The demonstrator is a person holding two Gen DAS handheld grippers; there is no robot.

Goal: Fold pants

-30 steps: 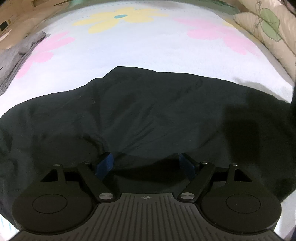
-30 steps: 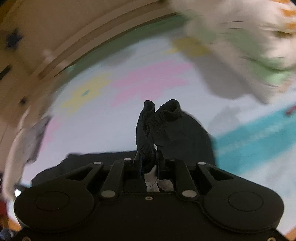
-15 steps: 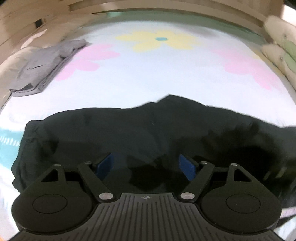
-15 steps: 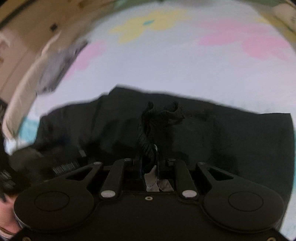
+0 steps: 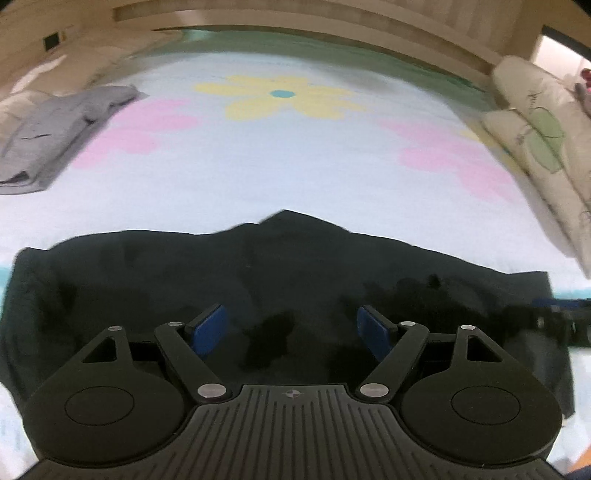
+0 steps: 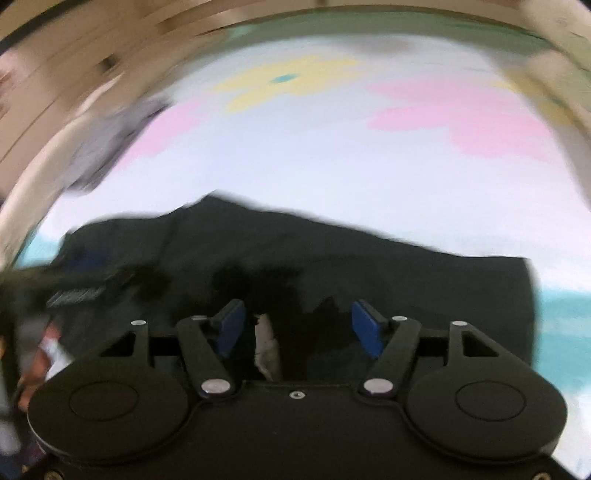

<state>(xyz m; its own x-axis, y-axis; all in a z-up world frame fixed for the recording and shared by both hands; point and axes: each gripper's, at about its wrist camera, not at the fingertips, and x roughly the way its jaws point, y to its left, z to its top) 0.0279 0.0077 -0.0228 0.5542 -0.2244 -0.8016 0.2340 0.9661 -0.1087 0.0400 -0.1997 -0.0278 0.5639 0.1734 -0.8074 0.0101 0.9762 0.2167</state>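
Observation:
The black pants (image 5: 280, 266) lie folded across the near part of the flowered bed sheet (image 5: 280, 162). My left gripper (image 5: 293, 326) is open just above the near edge of the pants, empty. In the right wrist view, which is blurred, the pants (image 6: 369, 266) lie flat under my right gripper (image 6: 297, 326). Its jaws stand open, and the waistband with a white label (image 6: 266, 347) lies loose between them. The right gripper's tip (image 5: 554, 314) shows at the right edge of the left wrist view.
A folded grey garment (image 5: 55, 133) lies at the far left of the bed. Pillows with green leaf prints (image 5: 535, 140) lie along the right side. A wooden headboard (image 5: 295, 18) runs along the far end.
My right gripper carried the waistband over onto the pants, lowered it, and opened, letting go of it. My left gripper stayed open and drew back, so more of the bed shows.

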